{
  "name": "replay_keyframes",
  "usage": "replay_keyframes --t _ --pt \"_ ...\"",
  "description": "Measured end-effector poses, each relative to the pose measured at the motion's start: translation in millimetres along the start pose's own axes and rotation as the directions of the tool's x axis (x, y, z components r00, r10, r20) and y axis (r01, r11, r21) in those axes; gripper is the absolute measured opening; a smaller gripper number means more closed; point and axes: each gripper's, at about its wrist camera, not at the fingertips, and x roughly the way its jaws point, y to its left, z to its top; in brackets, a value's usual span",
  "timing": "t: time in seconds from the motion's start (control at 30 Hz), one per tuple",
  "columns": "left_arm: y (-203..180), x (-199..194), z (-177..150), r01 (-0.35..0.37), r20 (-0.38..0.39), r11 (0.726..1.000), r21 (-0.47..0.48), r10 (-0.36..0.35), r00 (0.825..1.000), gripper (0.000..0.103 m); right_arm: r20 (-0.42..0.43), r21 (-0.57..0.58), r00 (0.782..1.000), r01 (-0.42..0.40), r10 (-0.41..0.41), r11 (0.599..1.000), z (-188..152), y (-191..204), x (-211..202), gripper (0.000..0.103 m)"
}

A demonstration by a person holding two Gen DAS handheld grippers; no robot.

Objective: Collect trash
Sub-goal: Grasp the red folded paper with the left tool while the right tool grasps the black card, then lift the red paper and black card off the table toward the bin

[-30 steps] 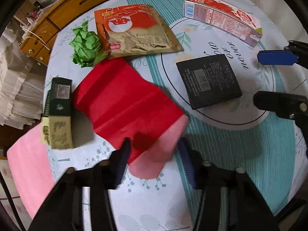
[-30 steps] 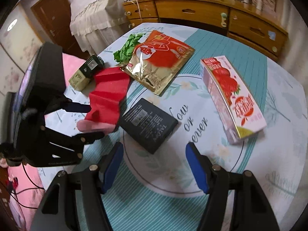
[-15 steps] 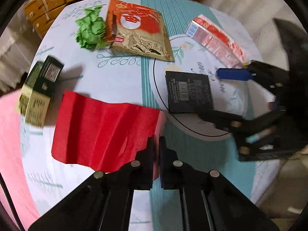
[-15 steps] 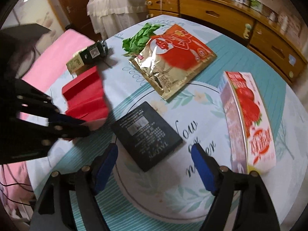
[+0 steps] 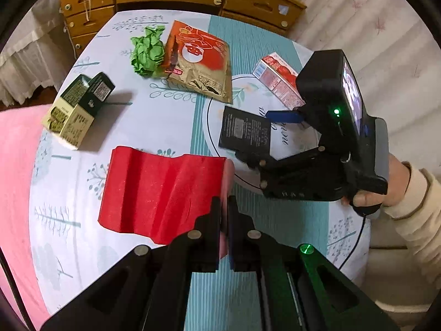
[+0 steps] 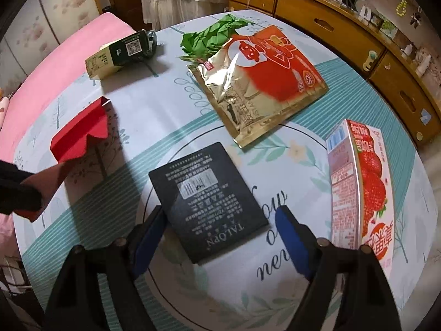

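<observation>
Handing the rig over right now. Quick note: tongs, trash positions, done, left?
Left tongs: shut on one edge of the creased red paper sheet, which is partly lifted off the table.
Right tongs: open, straddling the flat black box; its jaws have just been closing, but the pads are not pressing on it.
Still lying on the round patterned tablecloth: crumpled green paper, red and gold foil pouch, green and cream carton, strawberry drink carton.
Done: red sheet gripped.
Left: grip the black box, then collect the rest. No bin in view.
</observation>
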Motion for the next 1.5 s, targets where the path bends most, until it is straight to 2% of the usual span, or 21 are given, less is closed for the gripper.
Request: replay_keyframes --t 0.1,0.3,0.47,0.63,0.8,0.93,1.07,1.2,1.37,1.5 --pt "-0.7 -9.8 -7.0 0.006 0.014 1.0 -0.014 -0.006 1.0 0.002 -0.014 0.027 1.0 0.003 -0.003 1.0 2.4 -1.4 -1.8 0.066" --pt "3.4 -20.2 -17.7 0.011 0.04 1.0 -0.025 -0.01 0.999 0.002 -0.018 0.106 1.0 -0.002 0.004 0.994 -13.7 1.2 -12.7 0.064" --pt "5.6 -41.3 -32.1 0.039 0.073 0.999 -0.02 -0.037 0.997 0.002 0.044 0.242 0.999 -0.024 0.014 0.97 -31.7 10.3 -44.3 0.064" --pt "7.4 -66.8 -58.0 0.065 0.099 0.998 0.021 -0.066 0.993 0.002 0.11 0.35 0.994 -0.054 0.016 0.935 -51.2 39.1 -80.8 0.064" --pt "9.7 -94.4 -93.9 0.118 0.101 0.989 0.089 -0.127 0.987 0.002 0.156 0.46 0.988 -0.075 0.002 0.885 -82.9 94.9 -120.8 0.064" --pt "13.5 -118.2 -130.1 0.175 0.085 0.972 0.158 -0.19 0.978 0.002 0.158 0.511 0.986 -0.028 -0.062 0.859 -109.8 144.7 -148.3 0.064" --pt "14.4 -140.1 -174.2 0.23 0.05 0.941 0.249 -0.249 0.967 0.002 0.164 0.616 0.977 0.004 -0.133 0.788 -149.3 202.1 -180.1 0.064" --pt "14.4 -158.3 -217.4 0.254 0.013 0.911 0.325 -0.273 0.962 0.002 0.163 0.682 0.969 0.025 -0.185 0.731 -183.2 252.4 -200.9 0.064" --pt "14.6 -175.1 -265.7 0.28 -0.058 0.88 0.385 -0.279 0.958 0.002 0.132 0.733 0.973 0.032 -0.188 0.679 -217.1 309.0 -211.0 0.064" --pt "13.3 -174.6 -292.9 0.297 -0.11 0.868 0.397 -0.276 0.955 0.002 0.094 0.771 0.985 0.021 -0.146 0.636 -244.3 338.8 -205.4 0.064"
